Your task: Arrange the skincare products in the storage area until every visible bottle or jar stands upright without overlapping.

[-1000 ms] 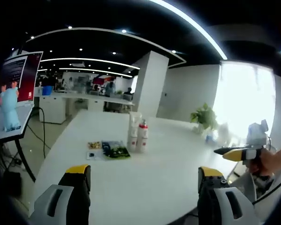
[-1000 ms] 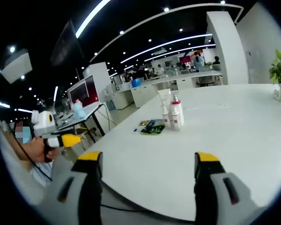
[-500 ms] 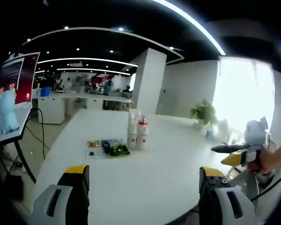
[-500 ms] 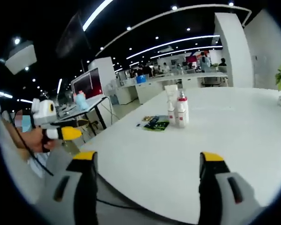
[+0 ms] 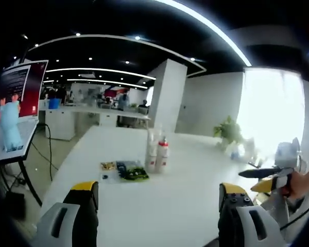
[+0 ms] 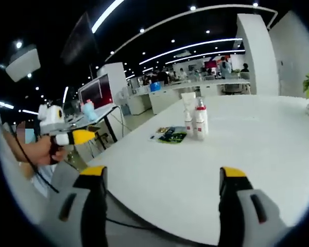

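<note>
Both sets of jaws were spread wide, empty, at the near edge of the long white counter (image 6: 257, 149). The white red-labelled bottles (image 5: 158, 155) stood upright mid-counter beside flat dark sachets (image 5: 129, 171). Best bet: approach slowly and low, no knocking.

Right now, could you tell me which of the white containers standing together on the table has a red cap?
The small bottle on the right of the cluster in the right gripper view; its top is red, while the tall tube beside it is plain white.
</note>
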